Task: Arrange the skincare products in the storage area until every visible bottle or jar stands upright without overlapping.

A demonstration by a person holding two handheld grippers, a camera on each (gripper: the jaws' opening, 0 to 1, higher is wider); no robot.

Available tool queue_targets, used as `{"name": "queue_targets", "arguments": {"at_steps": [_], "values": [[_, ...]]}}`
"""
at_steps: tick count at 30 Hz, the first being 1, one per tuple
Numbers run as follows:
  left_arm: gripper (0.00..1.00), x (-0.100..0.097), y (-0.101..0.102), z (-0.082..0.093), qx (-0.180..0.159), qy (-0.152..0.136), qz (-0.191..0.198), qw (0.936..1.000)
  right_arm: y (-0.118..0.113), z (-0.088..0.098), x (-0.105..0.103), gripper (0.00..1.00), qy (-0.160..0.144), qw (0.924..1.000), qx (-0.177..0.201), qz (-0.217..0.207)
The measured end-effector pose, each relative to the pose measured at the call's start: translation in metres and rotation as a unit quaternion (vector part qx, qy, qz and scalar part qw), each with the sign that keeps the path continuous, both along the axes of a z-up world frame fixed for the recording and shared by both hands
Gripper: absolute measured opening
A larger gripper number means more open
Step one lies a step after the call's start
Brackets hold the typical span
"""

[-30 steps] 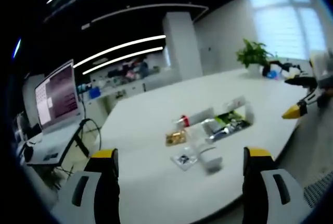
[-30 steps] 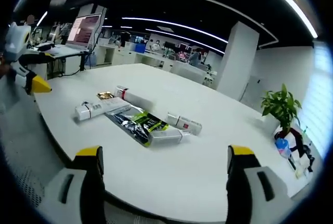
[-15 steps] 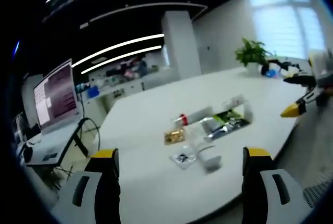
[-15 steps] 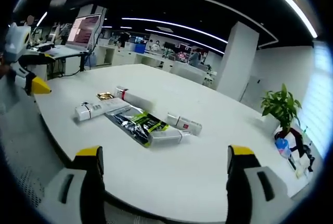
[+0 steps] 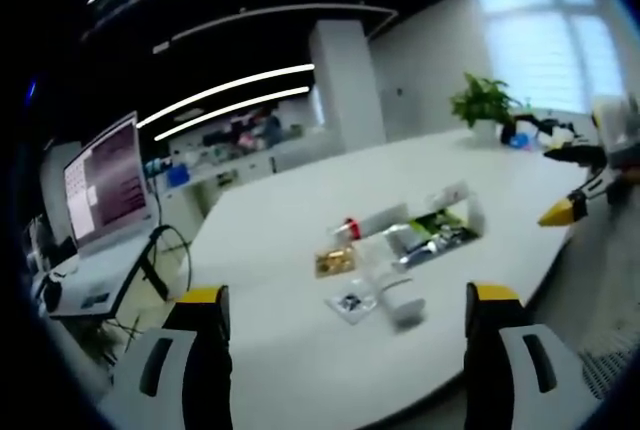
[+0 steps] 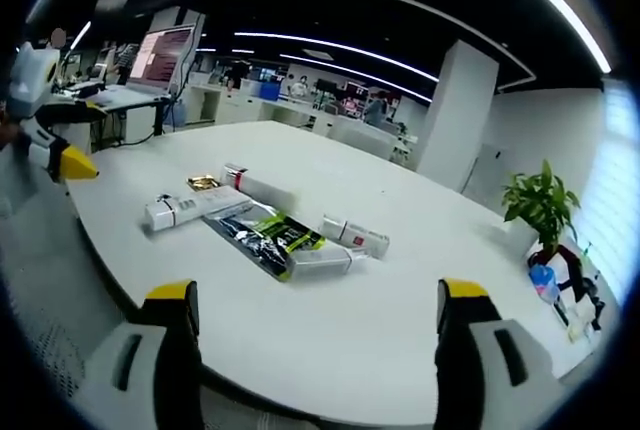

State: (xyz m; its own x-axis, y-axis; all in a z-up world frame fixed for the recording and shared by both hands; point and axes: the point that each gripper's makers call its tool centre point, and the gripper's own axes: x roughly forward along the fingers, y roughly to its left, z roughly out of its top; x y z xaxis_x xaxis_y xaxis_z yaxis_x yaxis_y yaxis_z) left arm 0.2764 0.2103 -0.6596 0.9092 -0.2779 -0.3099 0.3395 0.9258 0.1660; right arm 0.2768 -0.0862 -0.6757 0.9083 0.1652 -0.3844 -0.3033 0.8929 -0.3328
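Observation:
Skincare products lie flat in a loose cluster on the white table (image 6: pixel 330 330). In the right gripper view I see a white box (image 6: pixel 180 208), a small gold item (image 6: pixel 203 183), a long white tube with a red end (image 6: pixel 258 187), a black-and-green sachet (image 6: pixel 265 235) and a white tube (image 6: pixel 355 236). The left gripper view shows the cluster from the other side, with a white box (image 5: pixel 404 305) nearest and the gold item (image 5: pixel 337 263) behind it. My left gripper (image 5: pixel 345 350) and my right gripper (image 6: pixel 310 350) are open and held back from the table's edge, holding nothing.
The left gripper's yellow tip (image 6: pixel 60 158) enters the right gripper view at the left edge. The right gripper's tip (image 5: pixel 565 210) enters the left gripper view at the right. A potted plant (image 6: pixel 540 205) stands on the far table end. A monitor (image 5: pixel 105 185) stands on a side desk.

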Motion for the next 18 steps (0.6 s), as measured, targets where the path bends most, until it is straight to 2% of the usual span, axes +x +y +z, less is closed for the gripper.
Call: {"name": "queue_targets", "arguments": {"at_steps": [18], "values": [[0.96, -0.0041, -0.0023, -0.0079, 0.007, 0.024, -0.005, 0.9997, -0.0006, -0.0017, -0.0001, 1.00, 0.005, 1.0000, 0.000, 0.003]]}}
